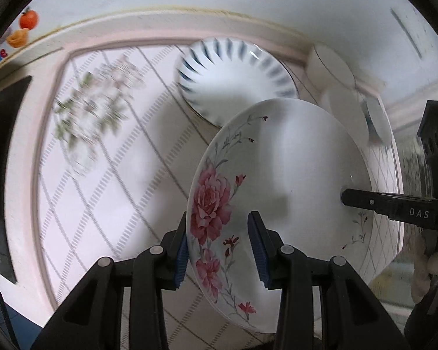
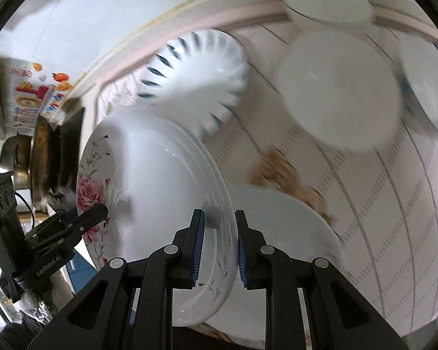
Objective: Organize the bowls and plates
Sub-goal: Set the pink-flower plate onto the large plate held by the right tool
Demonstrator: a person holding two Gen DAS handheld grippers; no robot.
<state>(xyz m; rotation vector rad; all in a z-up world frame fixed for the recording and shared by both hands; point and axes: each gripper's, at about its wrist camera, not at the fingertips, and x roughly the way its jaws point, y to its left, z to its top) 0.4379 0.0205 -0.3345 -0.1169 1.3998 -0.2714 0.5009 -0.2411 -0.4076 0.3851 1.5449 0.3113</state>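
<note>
Rose plate (image 1: 280, 175) held off the table (image 1: 102, 204) by both: left hand-held gripper (image 1: 217, 248) clamped on its flowered rim, right hand-held gripper (image 2: 217, 245) pinching the opposite rim. Blue-striped dish (image 1: 233, 78) just behind; plain white bowl (image 2: 338, 93) and white plate (image 2: 280, 233) beside it.

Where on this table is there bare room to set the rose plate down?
Free: the patterned cloth left of the rose plate, below the blue-striped bowl. Crowded: the far right, where white bowls and a plain plate sit close together.
</note>
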